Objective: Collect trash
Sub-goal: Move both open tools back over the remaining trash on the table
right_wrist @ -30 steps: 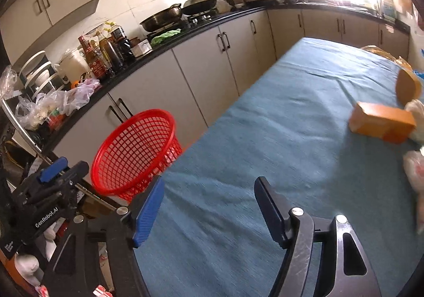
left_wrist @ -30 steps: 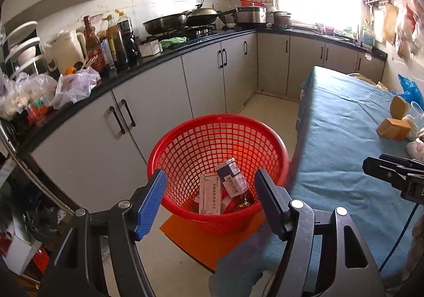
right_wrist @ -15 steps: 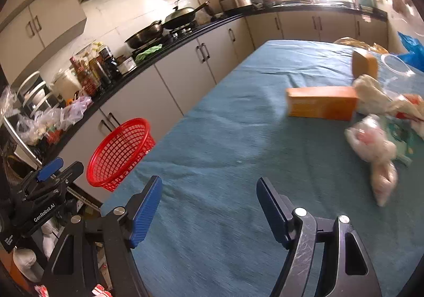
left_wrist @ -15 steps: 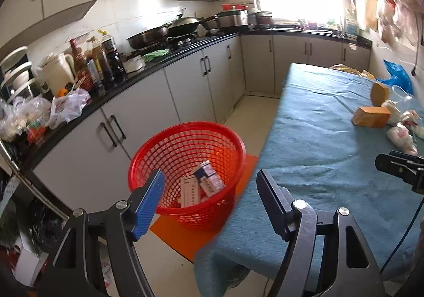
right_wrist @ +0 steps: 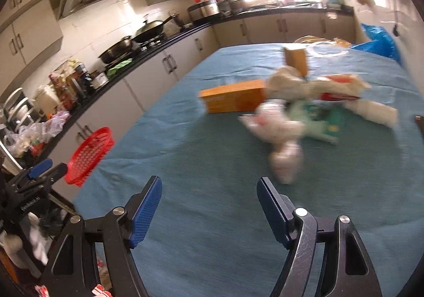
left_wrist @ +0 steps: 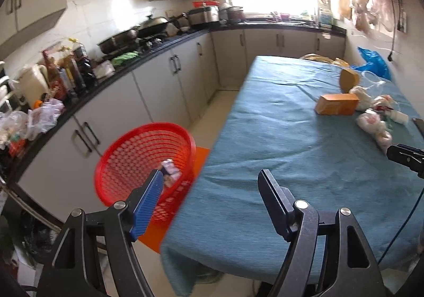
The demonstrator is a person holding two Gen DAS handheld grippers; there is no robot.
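Some trash already lies in the red basket [left_wrist: 144, 162] on the floor at nine o'clock of the table [left_wrist: 265, 143], but an orange box [right_wrist: 233, 98] and crumpled bags [right_wrist: 281, 127] remain at one o'clock; the left gripper [left_wrist: 210, 200] and right gripper [right_wrist: 209, 207] are both wide apart and empty

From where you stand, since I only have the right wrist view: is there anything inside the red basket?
Observer: Yes. The left wrist view looks into the red basket, and a small box lies inside.
Operator: Are the left tongs carrying anything?
Observer: No. The left tongs are open with nothing between them.
Operator: What is the basket standing on?
Observer: An orange mat on the floor.
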